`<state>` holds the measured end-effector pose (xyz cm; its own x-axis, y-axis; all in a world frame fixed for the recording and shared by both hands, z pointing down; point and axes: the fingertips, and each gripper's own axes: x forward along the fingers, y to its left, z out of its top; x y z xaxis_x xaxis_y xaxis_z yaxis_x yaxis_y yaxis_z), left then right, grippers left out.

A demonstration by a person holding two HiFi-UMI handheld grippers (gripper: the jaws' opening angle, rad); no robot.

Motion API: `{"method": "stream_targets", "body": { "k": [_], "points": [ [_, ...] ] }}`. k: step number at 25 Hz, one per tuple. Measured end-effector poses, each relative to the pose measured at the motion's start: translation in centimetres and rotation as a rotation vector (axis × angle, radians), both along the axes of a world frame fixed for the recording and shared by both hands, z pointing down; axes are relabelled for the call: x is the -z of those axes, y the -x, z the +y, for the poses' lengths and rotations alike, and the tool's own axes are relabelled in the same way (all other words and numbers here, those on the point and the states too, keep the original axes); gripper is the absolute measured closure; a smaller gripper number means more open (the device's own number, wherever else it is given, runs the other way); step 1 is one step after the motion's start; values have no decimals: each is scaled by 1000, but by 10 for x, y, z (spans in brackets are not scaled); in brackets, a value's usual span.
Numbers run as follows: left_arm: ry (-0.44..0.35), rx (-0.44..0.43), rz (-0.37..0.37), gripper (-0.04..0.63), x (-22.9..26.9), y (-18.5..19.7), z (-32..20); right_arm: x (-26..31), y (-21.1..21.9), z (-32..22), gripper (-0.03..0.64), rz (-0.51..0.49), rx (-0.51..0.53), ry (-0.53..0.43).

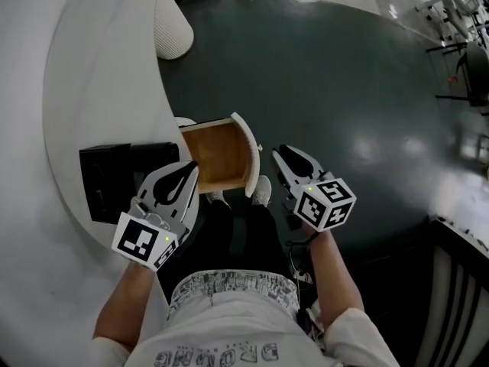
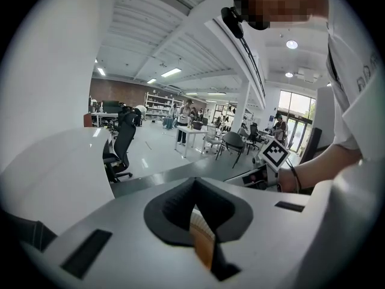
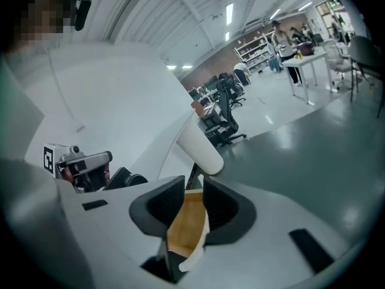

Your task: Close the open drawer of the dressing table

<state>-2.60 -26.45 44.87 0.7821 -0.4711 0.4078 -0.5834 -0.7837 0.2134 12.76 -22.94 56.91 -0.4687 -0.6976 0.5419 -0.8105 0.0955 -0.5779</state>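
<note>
The open drawer (image 1: 218,155), with a pale wood interior and a curved white front, stands pulled out from the curved white counter (image 1: 92,75) at the centre of the head view, just right of a black box (image 1: 114,182) that rests on the counter top. The left gripper (image 1: 191,170) hovers at the drawer's lower left edge in the frame, its jaws pressed together at the tips and holding nothing; contact with the drawer cannot be determined. The right gripper (image 1: 280,154) sits just right of the drawer front and apart from it, with its jaws spread and the wood interior showing through the gap in its own view.
</note>
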Motion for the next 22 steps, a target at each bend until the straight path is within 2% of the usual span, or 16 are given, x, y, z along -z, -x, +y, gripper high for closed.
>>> {"method": "stream_targets", "body": {
  "k": [13, 22],
  "points": [
    [79, -23, -60, 580, -49, -19, 5, -100, -4, 7, 514, -30, 16, 125],
    [129, 8, -108, 580, -80, -17, 16, -156, 5, 7, 520, -72, 52, 183]
  ]
}}
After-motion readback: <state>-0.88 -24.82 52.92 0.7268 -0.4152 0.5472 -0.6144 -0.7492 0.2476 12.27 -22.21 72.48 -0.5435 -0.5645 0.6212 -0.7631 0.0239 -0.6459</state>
